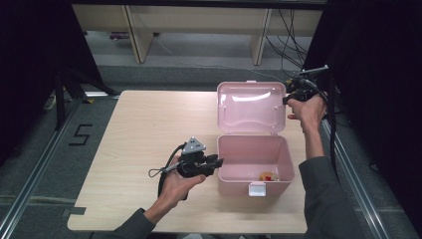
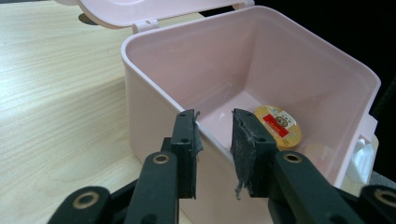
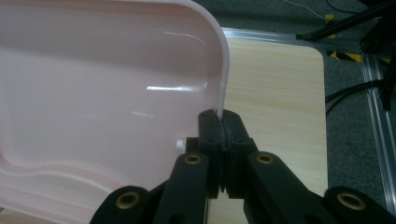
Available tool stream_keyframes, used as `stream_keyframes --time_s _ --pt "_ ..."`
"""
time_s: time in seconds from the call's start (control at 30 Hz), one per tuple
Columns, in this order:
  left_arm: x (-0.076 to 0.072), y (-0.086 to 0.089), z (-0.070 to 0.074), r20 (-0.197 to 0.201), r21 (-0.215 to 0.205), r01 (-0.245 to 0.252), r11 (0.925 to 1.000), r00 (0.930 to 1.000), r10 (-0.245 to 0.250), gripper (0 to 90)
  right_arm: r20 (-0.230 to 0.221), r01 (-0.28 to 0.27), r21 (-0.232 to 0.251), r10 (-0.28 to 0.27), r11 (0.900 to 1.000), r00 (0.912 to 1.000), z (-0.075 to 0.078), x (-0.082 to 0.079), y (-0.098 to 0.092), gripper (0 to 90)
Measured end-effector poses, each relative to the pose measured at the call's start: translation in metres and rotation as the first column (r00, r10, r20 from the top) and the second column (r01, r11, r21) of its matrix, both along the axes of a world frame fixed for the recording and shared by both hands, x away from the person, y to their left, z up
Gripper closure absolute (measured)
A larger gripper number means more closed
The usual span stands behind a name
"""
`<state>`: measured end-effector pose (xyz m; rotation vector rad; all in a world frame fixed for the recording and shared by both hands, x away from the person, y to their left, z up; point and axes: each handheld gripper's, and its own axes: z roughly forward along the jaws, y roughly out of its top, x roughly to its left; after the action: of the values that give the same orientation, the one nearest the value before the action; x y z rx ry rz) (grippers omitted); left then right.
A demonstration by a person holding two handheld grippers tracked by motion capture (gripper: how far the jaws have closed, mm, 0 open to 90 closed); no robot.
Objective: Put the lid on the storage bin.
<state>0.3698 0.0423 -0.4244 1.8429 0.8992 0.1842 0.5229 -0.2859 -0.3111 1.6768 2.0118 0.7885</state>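
A pink plastic box [image 1: 234, 186] stands on the table with its lid [image 1: 251, 107] raised upright behind it. A small round yellow tin with a red label [image 1: 268, 176] lies on the box's floor [image 2: 279, 126]. My left gripper [image 1: 219, 162] is shut on the box's left wall [image 2: 154, 121], one jaw outside and one inside [image 2: 215, 140]. My right gripper [image 1: 287, 99] is held up at the lid's right edge. It is shut on that thin edge [image 3: 222, 123], and the lid's inner face [image 3: 102, 84] spreads to the left of the jaws.
The light wooden table [image 1: 149, 129] has bare room left of the box. A white latch [image 1: 257, 188] hangs on the box's front. Aluminium rails [image 1: 30, 184] run along both sides of the table, with cables [image 1: 293, 45] on the floor behind.
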Motion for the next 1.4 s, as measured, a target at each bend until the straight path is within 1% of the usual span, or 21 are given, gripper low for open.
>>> stream_keyframes --time_s 0.1,0.13,0.17,0.2,0.23,0.43,0.47,0.57,0.63,0.73,0.77,0.8,0.87,1.0,1.03,1.13,1.17,1.2,1.27,1.33,1.4 --pt "-0.001 -0.001 0.0 0.003 0.002 -0.005 1.0 1.0 0.005 70.4 0.034 -0.004 -0.003 0.004 1.0 0.9994 0.001 -0.006 0.0 89.2" --pt "-0.001 -0.001 0.0 0.004 0.002 -0.006 1.0 1.0 0.006 70.5 0.03 0.004 0.004 -0.004 1.0 0.9996 0.003 -0.008 0.001 89.2" --pt "-0.001 -0.001 0.0 0.004 0.002 -0.007 1.0 1.0 0.007 70.4 0.049 -0.014 -0.023 0.015 1.0 0.9987 0.003 -0.009 -0.001 89.2" --pt "-0.001 -0.001 0.0 0.003 0.001 -0.009 1.0 1.0 0.009 70.5 0.024 0.01 0.02 -0.01 1.0 0.9997 0.005 -0.011 0.002 89.2" --pt "-0.001 -0.001 0.0 0.004 0.001 -0.01 1.0 0.9999 0.009 70.5 0.05 -0.023 -0.005 0.024 1.0 0.9984 0.005 -0.012 -0.001 89.2" --pt "-0.001 -0.001 -0.001 0.003 0.0 -0.015 0.9999 0.9999 0.015 70.5 0.051 -0.015 0.001 0.015 1.0 0.9986 0.01 -0.02 0.001 89.2" --pt "-0.001 -0.001 0.0 0.003 0.002 -0.016 0.9999 0.9999 0.016 70.5 0.073 -0.022 -0.01 0.023 1.0 0.9971 0.009 -0.021 0.0 89.2" --pt "-0.001 -0.002 -0.001 0.01 -0.005 -0.021 0.9998 0.9997 0.021 70.5 0.077 -0.035 -0.011 0.035 0.999 0.9964 0.012 -0.027 -0.001 89.2" --pt "-0.002 -0.002 -0.002 0.012 -0.007 -0.02 0.9998 0.9997 0.02 70.5 0.091 -0.03 0.008 0.029 1.0 0.9955 0.013 -0.033 -0.002 89.1" --pt "-0.002 -0.002 -0.002 0.012 -0.011 -0.021 0.9997 0.9997 0.021 70.5 0.092 -0.031 0.009 0.03 0.999 0.9953 0.012 -0.036 -0.003 89.1" --pt "-0.002 -0.002 -0.002 0.013 -0.008 -0.021 0.9997 0.9997 0.021 70.5 0.115 -0.031 0.003 0.03 1.0 0.9929 0.012 -0.037 -0.004 89.1" --pt "-0.002 -0.002 -0.002 0.008 -0.008 -0.021 0.9997 0.9997 0.021 70.5 0.087 -0.03 0.013 0.029 0.999 0.9958 0.014 -0.041 -0.004 89.1" --pt "-0.002 -0.002 -0.002 0.012 -0.01 -0.022 0.9997 0.9997 0.022 70.5 0.102 -0.03 0.025 0.027 0.999 0.9944 0.014 -0.043 -0.004 89.1" --pt "-0.002 -0.002 -0.002 0.011 -0.01 -0.023 0.9997 0.9997 0.023 70.5 0.11 -0.038 0.006 0.037 0.999 0.9932 0.015 -0.049 -0.004 89.0" --pt "-0.002 -0.002 -0.002 0.011 -0.009 -0.024 0.9997 0.9997 0.024 70.5 0.124 -0.056 -0.018 0.058 0.998 0.9906 0.016 -0.051 -0.004 89.0" --pt "-0.002 -0.002 -0.002 0.013 -0.007 -0.024 0.9997 0.9996 0.025 70.5 0.133 -0.054 -0.029 0.057 0.998 0.9895 0.017 -0.054 -0.003 89.0" --pt "-0.002 -0.002 -0.001 0.009 -0.003 -0.026 0.9997 0.9996 0.026 70.5 0.128 -0.034 0.004 0.033 0.999 0.9913 0.018 -0.056 0.0 89.0" --pt "-0.002 -0.001 -0.001 0.008 -0.001 -0.026 0.9997 0.9996 0.026 70.5 0.135 -0.059 -0.015 0.06 0.998 0.989 0.018 -0.057 -0.002 89.0" --pt "-0.002 -0.001 -0.002 0.006 -0.011 -0.031 0.9994 0.9995 0.031 70.5 0.155 -0.065 -0.035 0.07 0.997 0.9855 0.018 -0.06 -0.001 88.9" --pt "-0.002 -0.001 -0.002 0.006 -0.01 -0.031 0.9995 0.9995 0.031 70.5 0.168 -0.082 -0.035 0.087 0.996 0.982 0.018 -0.063 -0.002 88.9" --pt "-0.002 -0.001 -0.002 0.006 -0.005 -0.029 0.9996 0.9996 0.029 70.5 0.17 -0.06 -0.01 0.061 0.998 0.9835 0.017 -0.067 -0.001 88.8"
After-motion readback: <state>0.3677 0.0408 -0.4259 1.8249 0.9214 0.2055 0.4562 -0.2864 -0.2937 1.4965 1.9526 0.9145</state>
